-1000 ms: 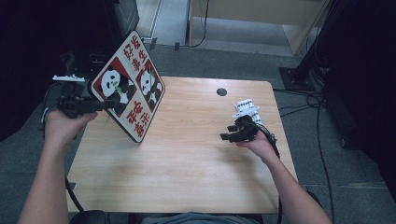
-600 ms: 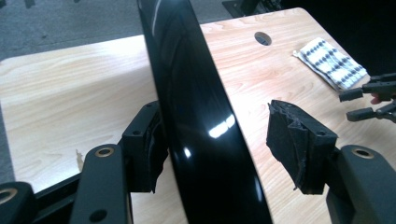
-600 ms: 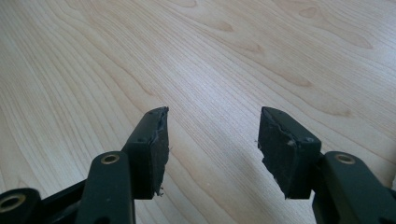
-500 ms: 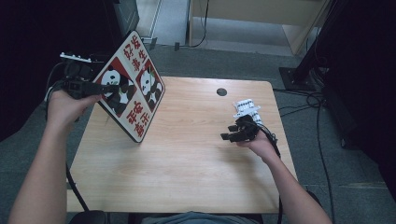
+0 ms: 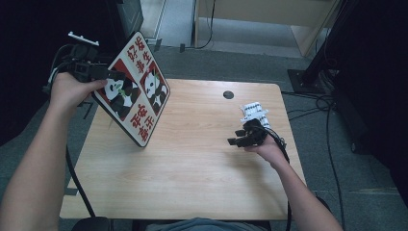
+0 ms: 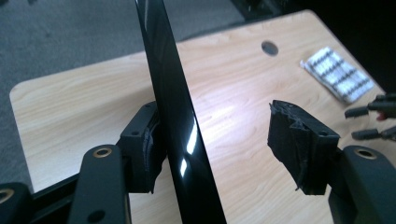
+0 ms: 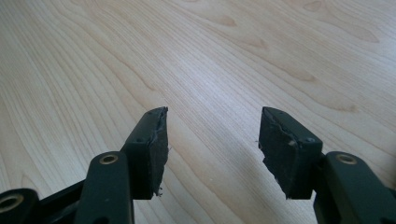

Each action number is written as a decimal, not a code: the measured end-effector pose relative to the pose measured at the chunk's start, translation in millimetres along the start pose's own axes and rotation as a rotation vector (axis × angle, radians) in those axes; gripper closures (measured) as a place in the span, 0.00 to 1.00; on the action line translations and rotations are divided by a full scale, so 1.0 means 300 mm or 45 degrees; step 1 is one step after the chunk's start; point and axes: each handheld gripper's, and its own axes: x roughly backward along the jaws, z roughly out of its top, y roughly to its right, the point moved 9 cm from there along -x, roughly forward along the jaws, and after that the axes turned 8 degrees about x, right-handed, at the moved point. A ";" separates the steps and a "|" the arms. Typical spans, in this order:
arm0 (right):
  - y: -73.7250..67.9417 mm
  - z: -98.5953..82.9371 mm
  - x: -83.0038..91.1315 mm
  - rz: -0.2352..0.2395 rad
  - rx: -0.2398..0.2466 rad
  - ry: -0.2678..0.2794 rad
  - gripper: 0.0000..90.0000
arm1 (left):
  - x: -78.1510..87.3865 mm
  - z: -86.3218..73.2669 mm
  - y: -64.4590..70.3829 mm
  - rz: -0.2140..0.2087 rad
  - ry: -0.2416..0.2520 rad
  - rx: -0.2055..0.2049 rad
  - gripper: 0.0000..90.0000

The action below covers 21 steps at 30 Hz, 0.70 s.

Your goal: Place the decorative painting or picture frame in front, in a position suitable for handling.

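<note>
A square board (image 5: 139, 91) printed with pandas and red characters stands tilted on one corner at the table's left. In the left gripper view I see it edge-on as a glossy black edge (image 6: 173, 107). My left gripper (image 5: 113, 76) is at the board's upper left side. Its jaws (image 6: 215, 112) are open around the edge: the left pad touches the board and the right pad stands well apart. My right gripper (image 5: 236, 137) hovers low over the table's right side, open, with bare wood between its jaws (image 7: 212, 116).
A small white sheet with black marks (image 5: 254, 111) lies just behind the right gripper. The wooden table (image 5: 192, 183) has a round cable hole (image 5: 228, 95) near its far edge. Cables trail over the grey floor to the right.
My left hand and gripper have risen and moved right along the board's upper side. The board stands a little steeper. The right gripper has stayed put.
</note>
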 end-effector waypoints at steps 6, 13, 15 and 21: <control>-0.008 0.002 -0.002 0.007 0.003 -0.005 0.48 | -0.010 0.051 -0.022 -0.011 -0.018 0.026 0.43; -0.011 0.000 0.000 0.004 0.001 -0.002 0.48 | -0.039 0.110 -0.029 -0.027 0.005 0.024 0.48; -0.013 0.000 0.001 0.005 0.005 0.002 0.48 | -0.049 0.118 -0.037 -0.012 -0.010 0.032 0.50; -0.013 -0.008 0.006 -0.005 -0.006 -0.001 0.48 | -0.085 0.138 -0.046 -0.001 -0.068 0.059 0.62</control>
